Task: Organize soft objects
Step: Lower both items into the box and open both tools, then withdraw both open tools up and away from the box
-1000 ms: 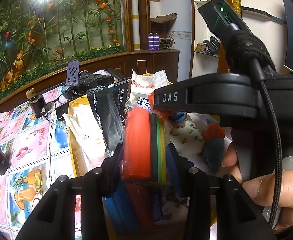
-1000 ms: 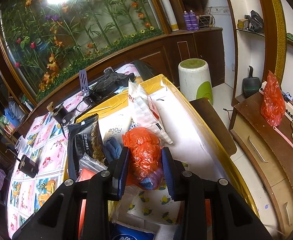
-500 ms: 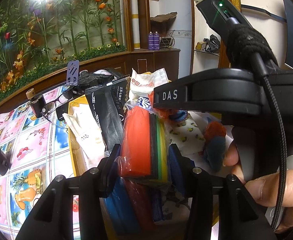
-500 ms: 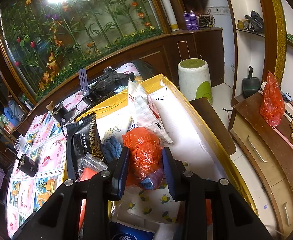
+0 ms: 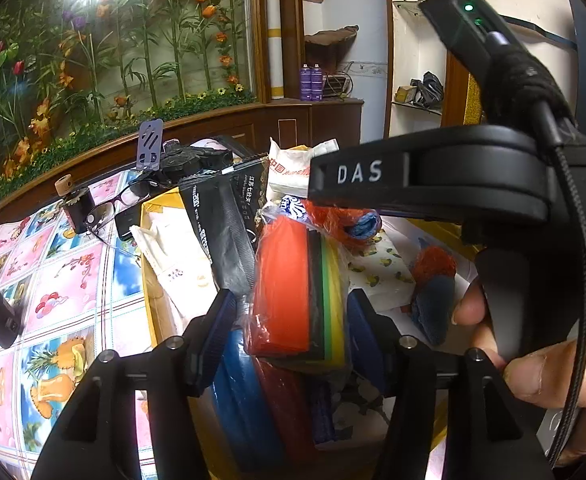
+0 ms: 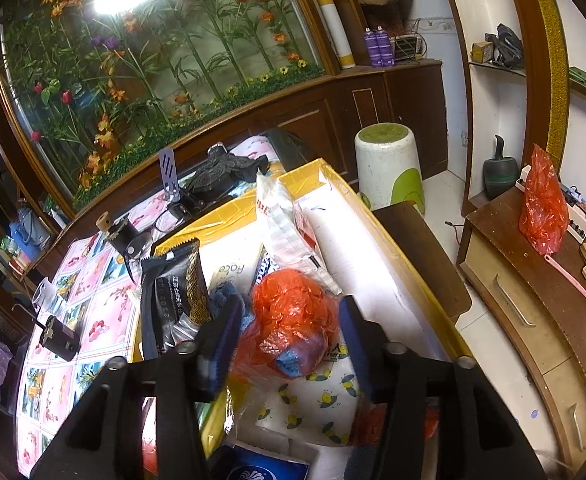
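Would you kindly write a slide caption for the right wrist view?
Right gripper opening around an orange plastic bag bundle in a yellow-edged box of soft goods.

Left gripper (image 5: 293,320): matte black frame, two fingers with dark blue ribbed pads, round silver screws on arms. Right gripper (image 6: 289,328): same black build, blue pads, silver screws. Seen from left camera, its body is black, white "DAS" lettering, green light on top unit, braided black cable, fuzzy black wrap. Bare hand (image 5: 533,360) on grip, no sleeve visible.
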Demonstrator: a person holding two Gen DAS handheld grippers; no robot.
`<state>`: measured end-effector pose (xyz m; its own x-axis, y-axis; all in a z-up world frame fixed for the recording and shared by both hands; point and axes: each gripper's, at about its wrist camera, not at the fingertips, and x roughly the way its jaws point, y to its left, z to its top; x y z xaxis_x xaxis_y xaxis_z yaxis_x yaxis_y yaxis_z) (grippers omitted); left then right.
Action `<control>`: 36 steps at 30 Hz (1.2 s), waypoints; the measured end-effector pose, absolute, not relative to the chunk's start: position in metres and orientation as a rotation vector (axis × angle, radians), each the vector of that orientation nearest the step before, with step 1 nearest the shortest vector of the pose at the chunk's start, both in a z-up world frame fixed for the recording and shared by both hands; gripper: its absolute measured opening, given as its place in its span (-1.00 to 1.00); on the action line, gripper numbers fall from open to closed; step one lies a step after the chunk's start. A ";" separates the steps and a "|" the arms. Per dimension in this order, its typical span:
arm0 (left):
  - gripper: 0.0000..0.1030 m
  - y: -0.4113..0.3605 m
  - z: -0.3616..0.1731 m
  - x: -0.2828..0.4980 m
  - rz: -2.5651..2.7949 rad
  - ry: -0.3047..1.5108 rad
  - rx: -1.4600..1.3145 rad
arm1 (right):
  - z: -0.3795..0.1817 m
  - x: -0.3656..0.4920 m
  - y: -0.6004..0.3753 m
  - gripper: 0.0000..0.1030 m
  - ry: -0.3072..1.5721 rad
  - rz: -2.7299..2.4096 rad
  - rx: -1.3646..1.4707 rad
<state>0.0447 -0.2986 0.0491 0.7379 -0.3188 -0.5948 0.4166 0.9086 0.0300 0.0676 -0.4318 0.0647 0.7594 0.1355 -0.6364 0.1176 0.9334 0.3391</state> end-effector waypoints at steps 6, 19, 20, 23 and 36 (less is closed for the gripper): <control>0.30 -0.296 0.052 0.045 -0.393 0.604 0.165 | 0.071 0.063 -0.434 0.20 0.682 0.002 0.380; 0.96 -0.280 0.068 0.035 -0.350 0.518 0.125 | 0.096 0.031 -0.447 0.44 0.507 -0.039 0.402; 0.98 -0.279 0.069 0.034 -0.341 0.511 0.130 | 0.098 0.026 -0.448 0.48 0.489 -0.052 0.398; 0.99 -0.275 0.073 0.027 -0.323 0.497 0.133 | 0.102 0.014 -0.450 0.55 0.445 -0.091 0.379; 0.99 -0.235 0.074 0.001 -0.234 0.558 0.090 | 0.108 -0.089 -0.423 0.99 0.326 -0.134 0.191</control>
<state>0.0008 -0.2346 0.0744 0.8227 -0.1948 -0.5341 0.2437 0.9696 0.0217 -0.0887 -0.4229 0.1078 0.9389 -0.0993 -0.3297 0.1609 0.9731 0.1649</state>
